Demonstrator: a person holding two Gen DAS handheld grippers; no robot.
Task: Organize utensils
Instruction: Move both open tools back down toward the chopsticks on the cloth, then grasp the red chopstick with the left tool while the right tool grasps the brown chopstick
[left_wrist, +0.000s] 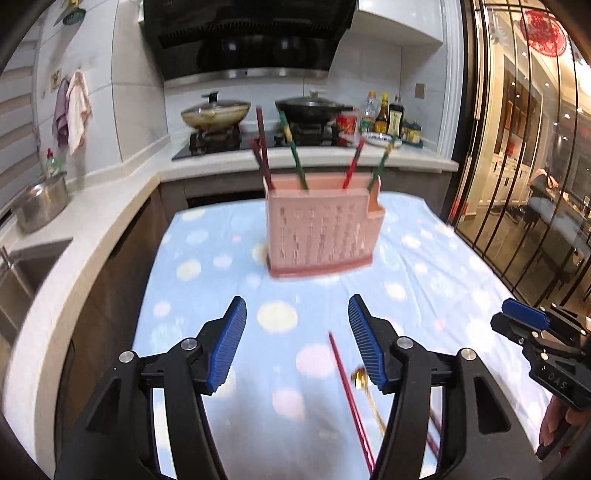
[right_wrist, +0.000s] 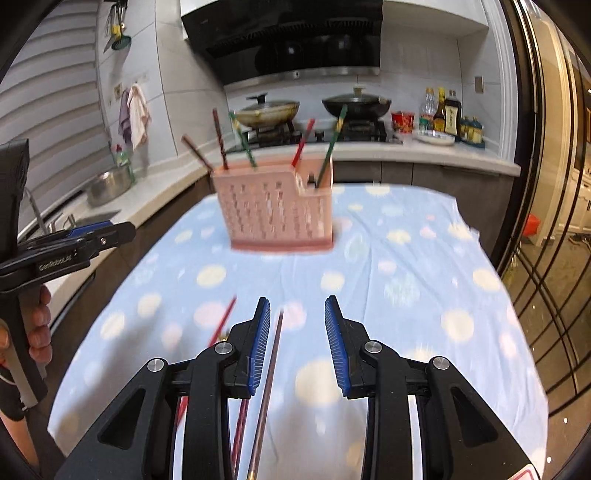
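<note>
A pink perforated utensil holder (left_wrist: 317, 232) (right_wrist: 277, 214) stands at the far middle of a blue dotted tablecloth (left_wrist: 207, 280), with several red and green chopsticks (left_wrist: 293, 155) upright in it. My left gripper (left_wrist: 297, 306) hangs open over the cloth's near part. Beneath it, by its right finger, lie a red chopstick (left_wrist: 345, 373) and a small gold spoon (left_wrist: 360, 376). My right gripper (right_wrist: 297, 306) is open too, with a dark chopstick (right_wrist: 275, 350) lying on the cloth between its fingers, close to the left one, untouched. A red chopstick (right_wrist: 223, 321) lies just left of it.
Behind the table a counter carries a stove with two lidded pans (left_wrist: 216, 112) and sauce bottles (left_wrist: 388, 116). A steel pot (left_wrist: 40, 203) and a sink (left_wrist: 22, 273) line the left counter. Glass doors (left_wrist: 517, 184) close off the right. Each gripper shows at the other view's edge (left_wrist: 524, 317) (right_wrist: 110, 232).
</note>
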